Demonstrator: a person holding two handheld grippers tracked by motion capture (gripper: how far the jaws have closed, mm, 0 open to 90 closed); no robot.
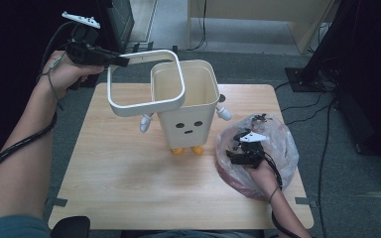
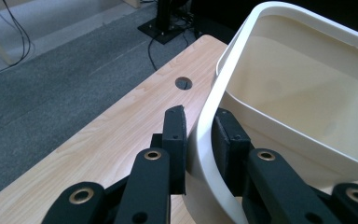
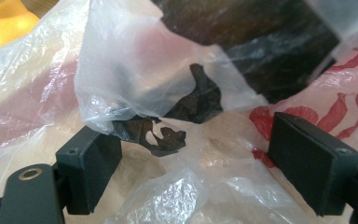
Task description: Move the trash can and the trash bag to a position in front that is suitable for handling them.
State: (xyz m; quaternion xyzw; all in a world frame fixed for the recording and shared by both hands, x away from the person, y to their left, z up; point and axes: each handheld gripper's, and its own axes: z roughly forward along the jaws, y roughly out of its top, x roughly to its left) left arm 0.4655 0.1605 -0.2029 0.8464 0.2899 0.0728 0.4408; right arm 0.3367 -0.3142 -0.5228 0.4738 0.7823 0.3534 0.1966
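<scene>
Two hands share the job. At the left, the left gripper (image 1: 121, 61) has its fingers (image 2: 175, 140) clamped on the white ring frame (image 1: 144, 101), held lifted and tilted over the mouth of the cream bin (image 1: 186, 126) standing mid-surface (image 1: 129, 173). Farther right, the right gripper (image 1: 243, 148) rests on the crumpled plastic bag (image 1: 278, 144) — fingers (image 3: 314, 161) spread wide, film between them, nothing pinched. Lining the bin looks underway; next, the right fingers must close on the bag and carry it over.

Floor: grey carpet (image 1: 258, 64) around wooden table (image 1: 129, 178) | Beyond table: pale wooden furniture (image 1: 258, 15) | Right of table: black cables (image 1: 322, 124)
</scene>
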